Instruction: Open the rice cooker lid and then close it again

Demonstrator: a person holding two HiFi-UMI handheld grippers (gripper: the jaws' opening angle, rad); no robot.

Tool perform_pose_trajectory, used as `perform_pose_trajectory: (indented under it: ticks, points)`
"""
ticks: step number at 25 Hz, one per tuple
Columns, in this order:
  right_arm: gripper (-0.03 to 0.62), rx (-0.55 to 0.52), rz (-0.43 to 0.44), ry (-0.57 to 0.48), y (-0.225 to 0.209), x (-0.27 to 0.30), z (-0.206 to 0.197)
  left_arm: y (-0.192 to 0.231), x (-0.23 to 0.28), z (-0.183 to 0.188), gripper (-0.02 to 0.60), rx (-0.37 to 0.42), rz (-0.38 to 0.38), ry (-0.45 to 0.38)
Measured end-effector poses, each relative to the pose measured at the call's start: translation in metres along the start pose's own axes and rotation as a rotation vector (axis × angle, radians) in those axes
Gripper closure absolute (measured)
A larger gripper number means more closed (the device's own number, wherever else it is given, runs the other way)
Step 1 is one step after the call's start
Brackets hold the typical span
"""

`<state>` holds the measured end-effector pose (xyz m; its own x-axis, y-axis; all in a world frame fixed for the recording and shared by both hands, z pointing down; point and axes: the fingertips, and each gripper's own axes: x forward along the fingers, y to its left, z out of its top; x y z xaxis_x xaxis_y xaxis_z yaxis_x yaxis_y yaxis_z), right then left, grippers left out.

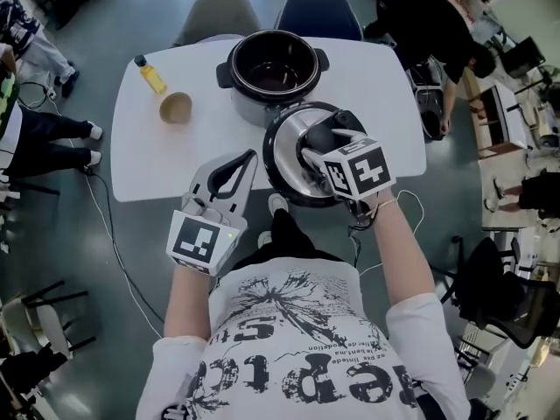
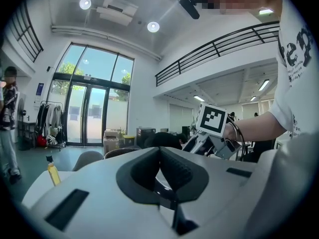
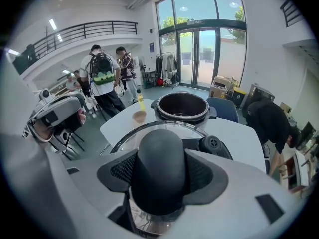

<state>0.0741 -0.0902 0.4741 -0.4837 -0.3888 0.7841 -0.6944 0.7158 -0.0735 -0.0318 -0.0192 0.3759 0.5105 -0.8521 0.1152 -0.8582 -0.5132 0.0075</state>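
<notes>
The black rice cooker [image 1: 273, 64] stands open on the white table [image 1: 376, 86], its dark inner pot [image 3: 183, 106] uncovered. Its glass lid [image 1: 289, 151] hangs tilted in front of the cooker, over the table's near edge. My right gripper [image 1: 319, 143] is shut on the lid's black knob [image 3: 160, 168], which fills the space between the pads. The lid's rim [image 3: 149, 126] and steam vent [image 3: 212, 144] show beyond the knob. My left gripper [image 1: 229, 178] hovers left of the lid, over the table's near edge, shut with nothing between its pads [image 2: 177, 171].
A yellow bottle [image 1: 150, 74] and a paper cup [image 1: 176, 108] stand on the table's left part. Two chairs [image 1: 219, 11] are tucked in at the far side. A person in black [image 1: 429, 24] bends near the table's right end. More people stand off to the left [image 3: 102, 78].
</notes>
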Motion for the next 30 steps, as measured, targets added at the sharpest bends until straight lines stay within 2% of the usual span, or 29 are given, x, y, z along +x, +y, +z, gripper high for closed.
perform_pose_trajectory:
  ticks: [3,7,11,13,16,20,25,28,30]
  points:
    - [0.303,0.003,0.001,0.003,0.001,-0.002,-0.005,-0.002,0.001,0.0,0.568,0.009,-0.007,0.001]
    - [0.303,-0.002,-0.002,0.0,-0.002,-0.009,-0.004,-0.004,0.007,0.016,0.568,0.008,-0.004,-0.064]
    - [0.303,-0.012,-0.003,-0.013,-0.009,-0.012,0.003,-0.004,0.011,0.018,0.568,0.036,-0.002,-0.043]
    - [0.303,-0.013,0.008,-0.019,-0.014,-0.01,0.009,-0.001,0.019,0.024,0.568,0.037,0.004,-0.061]
    - [0.303,-0.021,0.022,-0.031,-0.02,-0.011,0.026,0.004,0.031,0.032,0.568,0.071,0.001,-0.044]
    - [0.303,-0.053,0.019,-0.047,-0.034,-0.012,0.053,0.01,0.052,0.05,0.568,0.098,0.001,-0.1]
    - [0.303,-0.096,0.042,-0.049,-0.054,-0.003,0.088,0.015,0.076,0.061,0.568,0.173,-0.01,-0.105]
    - [0.303,-0.139,0.053,-0.044,-0.06,0.012,0.115,0.035,0.083,0.067,0.568,0.198,0.02,-0.104]
    - [0.303,-0.166,0.069,-0.039,-0.063,0.025,0.134,0.052,0.086,0.071,0.568,0.184,0.051,-0.117]
